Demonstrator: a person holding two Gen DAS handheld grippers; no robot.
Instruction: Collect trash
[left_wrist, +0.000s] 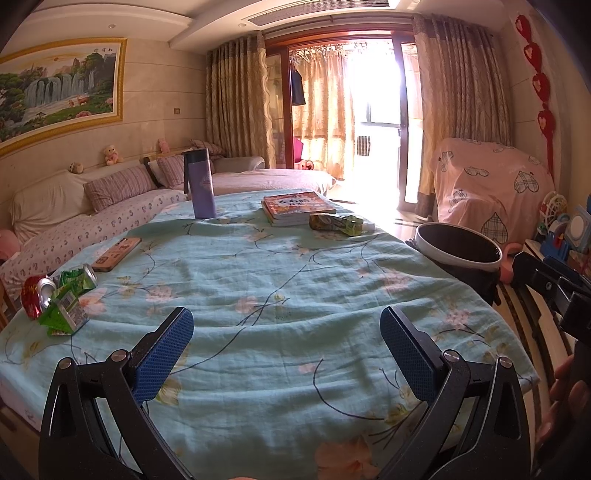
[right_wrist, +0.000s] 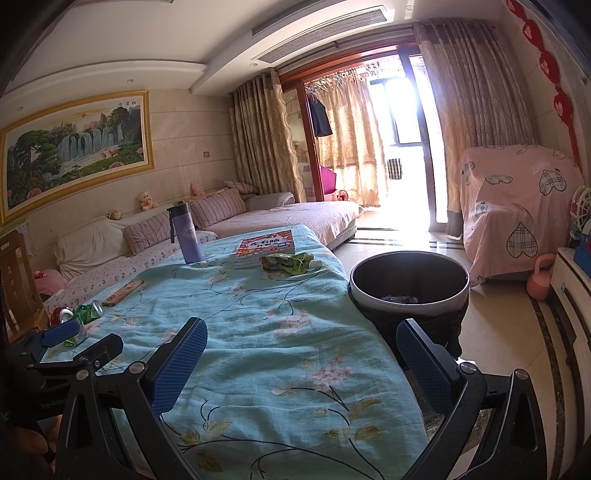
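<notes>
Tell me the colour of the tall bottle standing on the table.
The tall bottle is lavender with a dark lid; left wrist view.

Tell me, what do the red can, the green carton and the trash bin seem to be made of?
Red can: probably thin metal, with a shiny silver top and dented body.
Green carton: likely printed paperboard, creased flat.
Trash bin: unclear, with a smooth pale rim and a dark liner.

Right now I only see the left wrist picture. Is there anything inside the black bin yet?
Observer: Yes. The right wrist view looks down into the trash bin, and a few crumpled scraps lie at its bottom.
Operator: Where's my left tool?
Observer: The left tool hangs open near the crushed green can, gripping nothing.
Operator: What's beside the table over there?
Observer: A wooden chair stands by that edge.
</notes>
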